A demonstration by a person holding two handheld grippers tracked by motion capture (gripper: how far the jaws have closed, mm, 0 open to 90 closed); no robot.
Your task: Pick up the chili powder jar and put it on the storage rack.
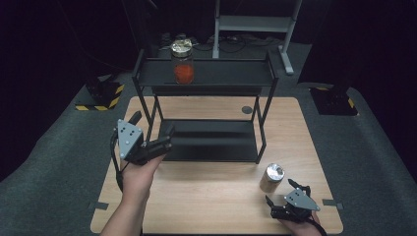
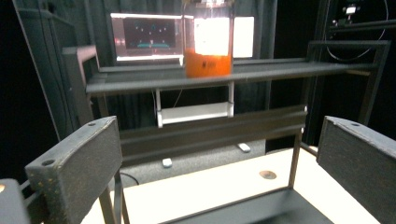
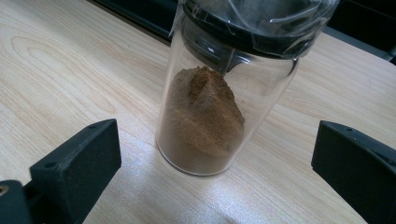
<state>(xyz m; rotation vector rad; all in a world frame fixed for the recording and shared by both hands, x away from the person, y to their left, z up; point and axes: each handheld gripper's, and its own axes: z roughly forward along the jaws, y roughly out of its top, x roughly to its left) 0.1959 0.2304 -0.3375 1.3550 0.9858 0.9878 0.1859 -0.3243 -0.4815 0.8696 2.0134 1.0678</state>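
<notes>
A clear jar of brown powder (image 1: 271, 178) with a shiny lid stands on the wooden table (image 1: 211, 196) at the front right. In the right gripper view this jar (image 3: 205, 116) is upright, just ahead of the two wide-apart jaws and touching neither. My right gripper (image 1: 282, 192) is open, close in front of the jar. A jar of orange-red contents (image 1: 183, 69) stands on the top shelf of a black rack (image 1: 211, 147). My left gripper (image 1: 151, 125) is open at the rack's front left corner, holding nothing. Along its jaws, the orange jar (image 2: 208, 51) shows far off.
The rack's lower shelf (image 1: 211, 140) is bare, and its thin legs (image 1: 260, 132) stand at the corners. A round grommet hole (image 1: 247, 109) lies in the table behind the rack. Grey carpet and a metal stand (image 1: 255, 24) lie beyond the table.
</notes>
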